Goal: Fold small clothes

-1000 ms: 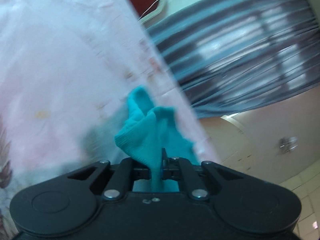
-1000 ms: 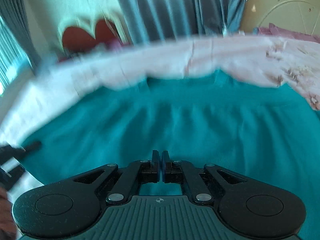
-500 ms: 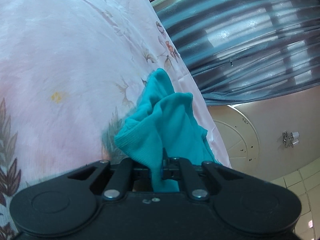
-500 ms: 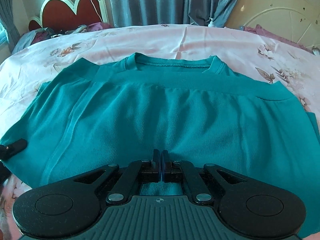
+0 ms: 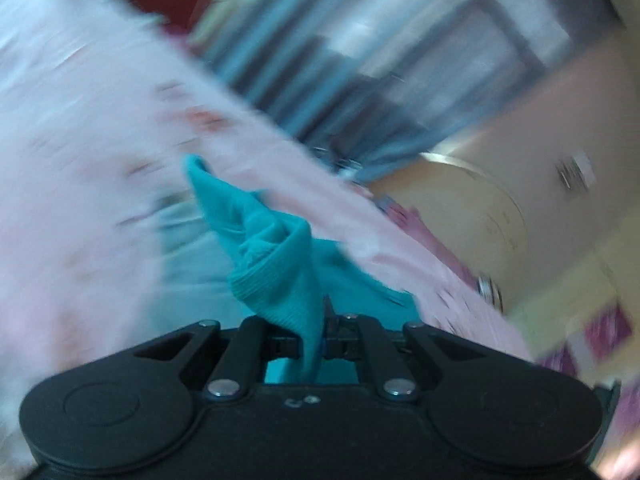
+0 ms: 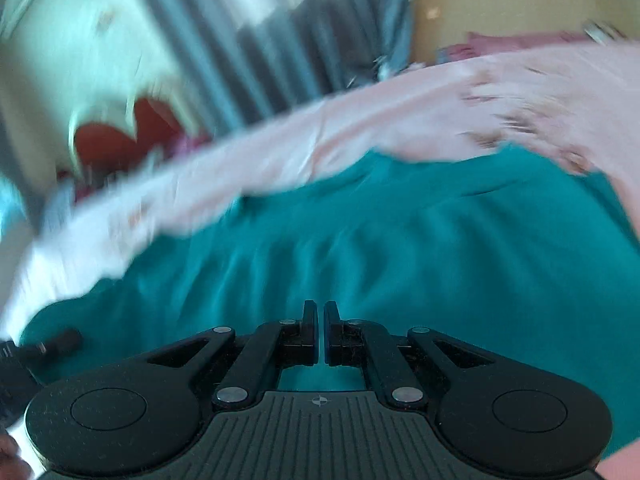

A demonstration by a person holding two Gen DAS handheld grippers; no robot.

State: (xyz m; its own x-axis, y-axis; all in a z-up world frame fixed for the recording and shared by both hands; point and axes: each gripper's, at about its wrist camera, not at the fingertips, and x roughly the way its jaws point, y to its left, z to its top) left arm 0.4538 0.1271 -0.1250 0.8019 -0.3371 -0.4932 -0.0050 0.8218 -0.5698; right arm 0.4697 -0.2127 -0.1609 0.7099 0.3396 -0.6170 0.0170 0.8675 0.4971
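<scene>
A teal shirt (image 6: 400, 256) lies spread on a pink floral bed sheet (image 6: 360, 128). My left gripper (image 5: 316, 336) is shut on a bunched, ribbed edge of the teal shirt (image 5: 276, 264), which rises in a fold above the fingers. My right gripper (image 6: 321, 332) is shut low over the shirt's near edge; whether cloth is pinched between its fingers is hidden. The left gripper's tip (image 6: 60, 340) shows at the shirt's left edge in the right wrist view. Both views are motion-blurred.
The bed sheet (image 5: 100, 160) fills the left of the left wrist view. Grey-blue curtains (image 6: 280, 32) hang behind the bed, with a red heart-shaped headboard (image 6: 120, 136) at the left and a round cream panel (image 6: 520, 0) at the right.
Both views have swung and blurred again after a sharp moment half a second ago. The shirt now looks shifted and rippled, its collar end hidden in blur. Both grippers stay shut.
</scene>
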